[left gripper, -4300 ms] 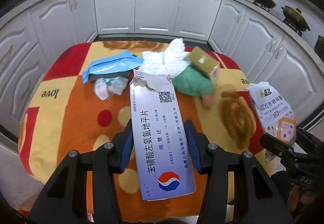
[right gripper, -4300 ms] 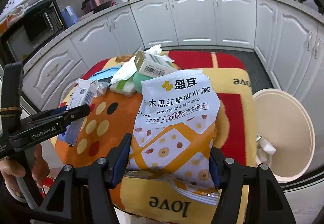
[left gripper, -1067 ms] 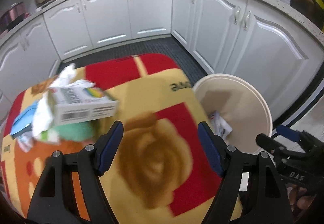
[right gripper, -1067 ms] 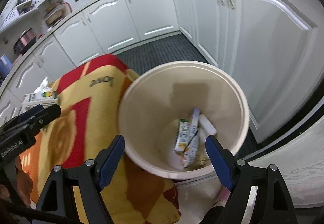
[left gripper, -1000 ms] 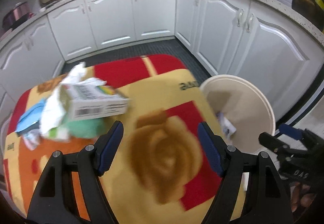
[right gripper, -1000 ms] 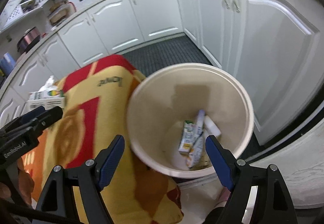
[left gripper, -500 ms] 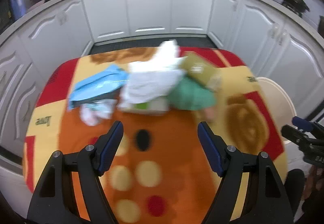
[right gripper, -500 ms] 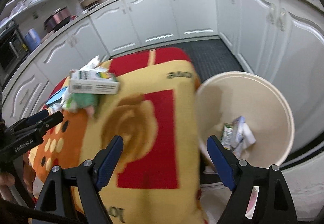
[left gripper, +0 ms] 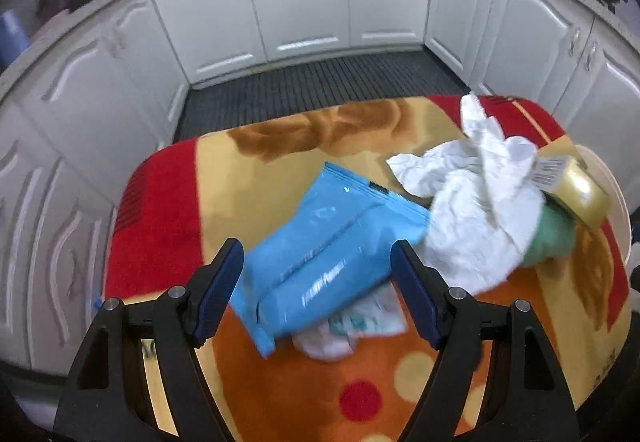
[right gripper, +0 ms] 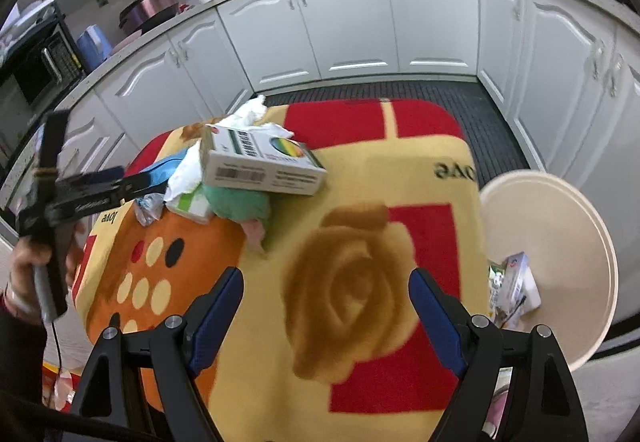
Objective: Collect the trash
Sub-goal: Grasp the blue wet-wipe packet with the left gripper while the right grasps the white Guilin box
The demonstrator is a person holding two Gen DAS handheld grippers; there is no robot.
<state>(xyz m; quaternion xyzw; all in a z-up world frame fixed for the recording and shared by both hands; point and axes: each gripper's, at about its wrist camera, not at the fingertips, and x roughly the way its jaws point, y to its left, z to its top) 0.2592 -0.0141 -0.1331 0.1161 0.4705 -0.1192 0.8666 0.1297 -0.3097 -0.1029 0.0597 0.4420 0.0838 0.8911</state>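
Note:
A heap of trash lies on the patterned table cover (left gripper: 280,394). In the left wrist view my left gripper (left gripper: 318,288) hangs open just over a blue plastic pouch (left gripper: 328,246), which shows between its pads without being pressed. Right of the pouch are crumpled white paper (left gripper: 476,214), a green lump (left gripper: 554,238) and a gold-sided box (left gripper: 580,190). In the right wrist view my right gripper (right gripper: 326,306) stands open and empty over the cover's rose pattern. The white carton (right gripper: 260,162) rests atop the heap. The cream bin (right gripper: 560,242) at right holds discarded packets (right gripper: 512,290).
White kitchen cabinets (right gripper: 352,30) curve around the table, with a dark ribbed floor mat (left gripper: 320,82) between. A small clear wrapper (left gripper: 352,326) lies under the blue pouch. A person's hand (right gripper: 28,270) holds the left gripper's handle at the table's left side.
Both grippers swung left, away from the bin and back over the table. The left one came down close over the blue pouch. Both stayed open and empty.

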